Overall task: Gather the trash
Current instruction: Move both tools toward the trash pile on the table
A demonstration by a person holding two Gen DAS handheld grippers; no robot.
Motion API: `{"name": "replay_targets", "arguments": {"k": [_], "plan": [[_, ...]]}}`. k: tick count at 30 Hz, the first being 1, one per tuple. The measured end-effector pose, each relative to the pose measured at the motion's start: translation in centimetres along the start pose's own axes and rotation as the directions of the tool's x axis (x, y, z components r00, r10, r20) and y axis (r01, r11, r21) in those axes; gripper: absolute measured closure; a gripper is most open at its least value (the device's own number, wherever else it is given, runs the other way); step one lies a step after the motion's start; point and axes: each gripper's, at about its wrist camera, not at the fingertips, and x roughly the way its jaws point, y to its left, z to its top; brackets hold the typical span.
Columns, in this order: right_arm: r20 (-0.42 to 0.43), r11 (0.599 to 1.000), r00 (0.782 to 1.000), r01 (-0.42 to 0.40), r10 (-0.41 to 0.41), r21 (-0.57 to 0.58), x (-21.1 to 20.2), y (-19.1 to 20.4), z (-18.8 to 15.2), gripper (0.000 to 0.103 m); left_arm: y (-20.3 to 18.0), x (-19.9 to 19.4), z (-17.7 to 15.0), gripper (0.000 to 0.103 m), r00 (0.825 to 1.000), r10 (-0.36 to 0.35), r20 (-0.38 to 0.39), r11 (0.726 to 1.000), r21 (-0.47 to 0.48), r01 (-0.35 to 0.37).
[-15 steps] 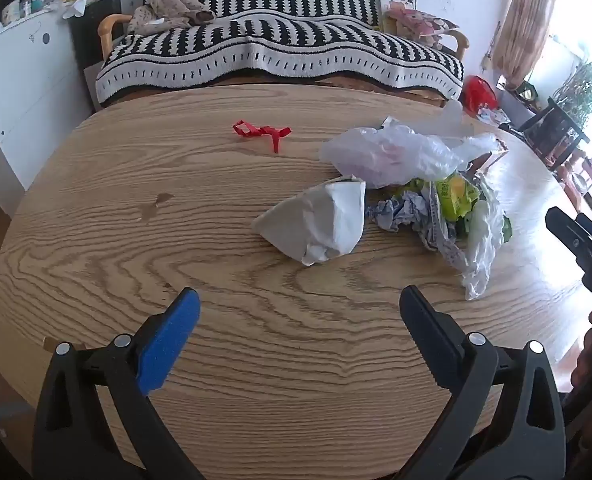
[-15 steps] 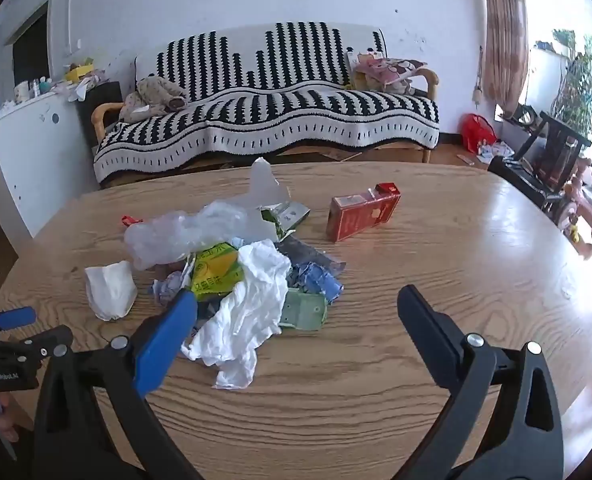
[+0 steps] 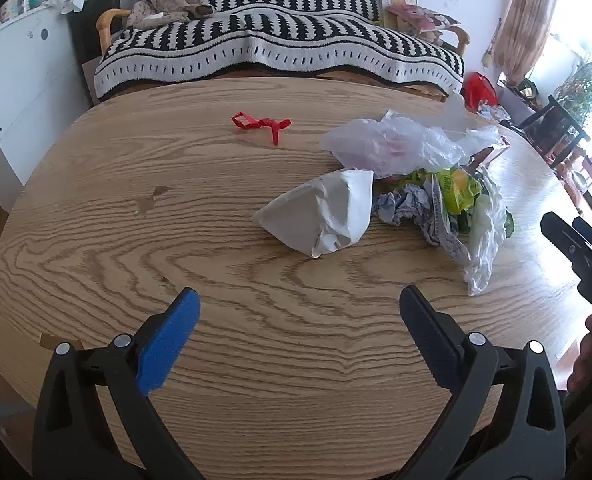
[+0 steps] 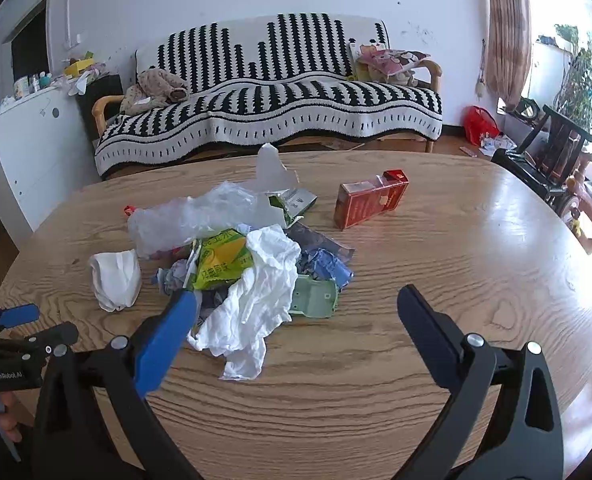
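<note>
A heap of trash lies on the wooden table [image 3: 96,240]: a crumpled white paper wad [image 3: 324,212], a clear plastic bag [image 3: 392,144], a green-yellow wrapper [image 3: 456,188] and a red ribbon scrap [image 3: 260,124] set apart at the far left. In the right wrist view the heap shows a white tissue [image 4: 256,304], the wrapper [image 4: 224,260], a pale green piece [image 4: 316,296] and a red carton [image 4: 370,204] apart to the right. My left gripper [image 3: 298,308] is open and empty, short of the paper wad. My right gripper [image 4: 294,308] is open and empty over the heap's near edge.
A black-and-white striped sofa [image 4: 272,100] stands beyond the table. A white cabinet [image 3: 20,80] is at the left. Dark chairs [image 4: 552,152] and plants stand at the right by the window. The other gripper shows at the left edge of the right wrist view [image 4: 12,340].
Both grippers have shifted very slightly; the scene is nearly the same. Nothing was taken hold of or let go.
</note>
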Motion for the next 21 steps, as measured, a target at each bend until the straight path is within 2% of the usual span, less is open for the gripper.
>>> {"name": "replay_targets", "arguments": {"k": [8,21], "plan": [[-0.009,1.0,1.0,0.004,-0.004,0.007,0.24,-0.33,-0.09,0.006,0.16,0.22,-0.1,0.006,1.0,-0.021,-0.008,1.0,-0.023,0.021],[-0.044,1.0,0.999,0.021,-0.02,0.015,0.98,-0.23,-0.43,0.006,0.05,0.49,-0.22,0.006,1.0,0.028,-0.01,1.0,0.011,-0.028]]}}
